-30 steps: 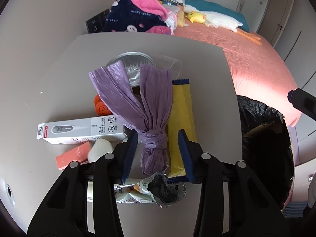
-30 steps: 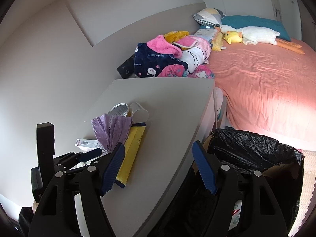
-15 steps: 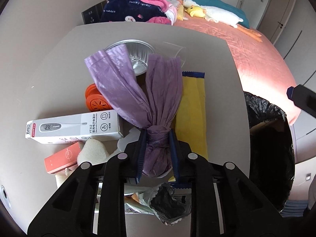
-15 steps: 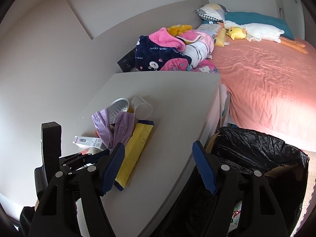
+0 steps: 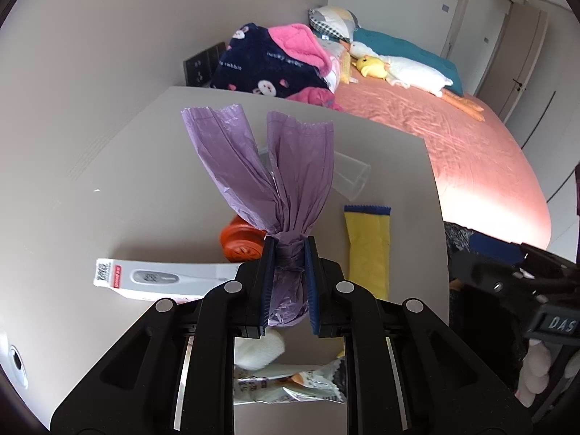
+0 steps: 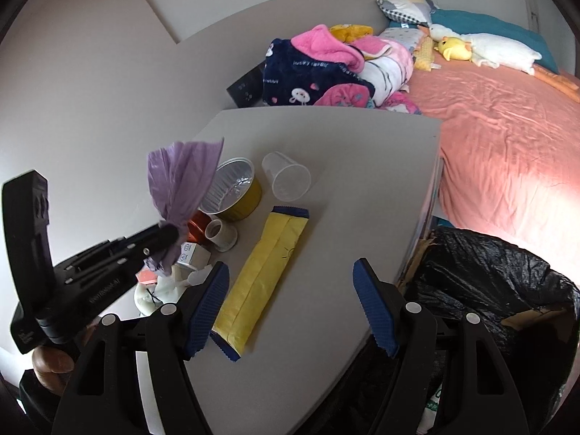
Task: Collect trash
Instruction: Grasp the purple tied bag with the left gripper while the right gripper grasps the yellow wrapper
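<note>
The purple bag point(image 5: 279, 188), judged soft and light, is being clamped at its knot by the left gripper point(image 5: 288, 253); the right gripper point(image 6: 291, 282) is being kept apart, empty.

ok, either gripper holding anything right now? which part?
Left gripper is shut on the knotted purple plastic bag, gripped at the knot, with the loose ends fanning out above. Right gripper is open and holds nothing.

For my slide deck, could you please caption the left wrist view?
Left gripper shut on the knotted purple bag, raised above the cluttered table.
</note>
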`<state>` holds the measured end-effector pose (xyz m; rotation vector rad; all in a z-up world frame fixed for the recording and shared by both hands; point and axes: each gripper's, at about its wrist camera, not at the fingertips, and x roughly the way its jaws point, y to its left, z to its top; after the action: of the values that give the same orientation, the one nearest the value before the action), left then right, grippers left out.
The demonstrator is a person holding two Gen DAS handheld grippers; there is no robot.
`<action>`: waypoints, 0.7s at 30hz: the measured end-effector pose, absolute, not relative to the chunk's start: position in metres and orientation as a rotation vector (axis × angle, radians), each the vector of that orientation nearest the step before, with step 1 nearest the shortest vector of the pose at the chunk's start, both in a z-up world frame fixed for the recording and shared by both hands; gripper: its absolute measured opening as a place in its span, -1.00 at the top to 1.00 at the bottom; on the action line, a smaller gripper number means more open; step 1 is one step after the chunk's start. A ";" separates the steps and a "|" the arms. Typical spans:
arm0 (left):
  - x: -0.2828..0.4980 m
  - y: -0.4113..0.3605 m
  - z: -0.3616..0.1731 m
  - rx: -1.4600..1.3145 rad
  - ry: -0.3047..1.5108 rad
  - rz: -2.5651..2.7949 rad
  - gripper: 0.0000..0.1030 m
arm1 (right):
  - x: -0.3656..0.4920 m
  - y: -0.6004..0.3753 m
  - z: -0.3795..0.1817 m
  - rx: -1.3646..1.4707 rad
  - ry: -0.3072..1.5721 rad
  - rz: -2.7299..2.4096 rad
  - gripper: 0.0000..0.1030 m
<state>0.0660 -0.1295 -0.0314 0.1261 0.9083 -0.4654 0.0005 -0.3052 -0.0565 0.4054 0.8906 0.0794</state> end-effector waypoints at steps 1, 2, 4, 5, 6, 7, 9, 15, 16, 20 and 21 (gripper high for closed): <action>0.067 -0.128 -0.029 0.121 0.900 -0.461 0.70 | 0.003 -0.303 -0.058 0.403 0.895 0.084 -0.41; 0.068 -0.126 -0.027 0.119 0.892 -0.460 0.70 | 0.006 -0.300 -0.059 0.403 0.898 0.091 -0.41; 0.069 -0.124 -0.026 0.124 0.883 -0.456 0.70 | 0.011 -0.296 -0.062 0.403 0.905 0.099 -0.41; 0.070 -0.123 -0.025 0.126 0.881 -0.455 0.70 | 0.015 -0.293 -0.065 0.397 0.914 0.100 -0.41; 0.072 -0.122 -0.025 0.127 0.881 -0.455 0.70 | 0.017 -0.291 -0.067 0.395 0.920 0.101 -0.41; 0.073 -0.120 -0.026 0.126 0.880 -0.454 0.70 | 0.019 -0.290 -0.069 0.394 0.927 0.102 -0.41; 0.076 -0.116 -0.026 0.118 0.882 -0.453 0.70 | 0.025 -0.285 -0.074 0.390 0.943 0.103 -0.39; 0.082 -0.100 -0.027 0.080 0.879 -0.437 0.70 | 0.038 -0.271 -0.090 0.367 0.999 0.099 -0.27; 0.083 -0.099 -0.028 0.079 0.879 -0.437 0.70 | 0.041 -0.268 -0.092 0.364 1.005 0.097 -0.25; 0.083 -0.093 -0.027 0.072 0.880 -0.434 0.70 | 0.050 -0.257 -0.099 0.321 1.036 0.084 -0.20; 0.083 -0.093 -0.027 0.070 0.880 -0.433 0.70 | 0.052 -0.254 -0.100 0.305 1.044 0.082 -0.16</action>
<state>0.0831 -0.0927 -0.0266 0.0697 0.8804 -0.4327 0.0522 -0.2545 -0.0998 0.3049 1.0438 0.0817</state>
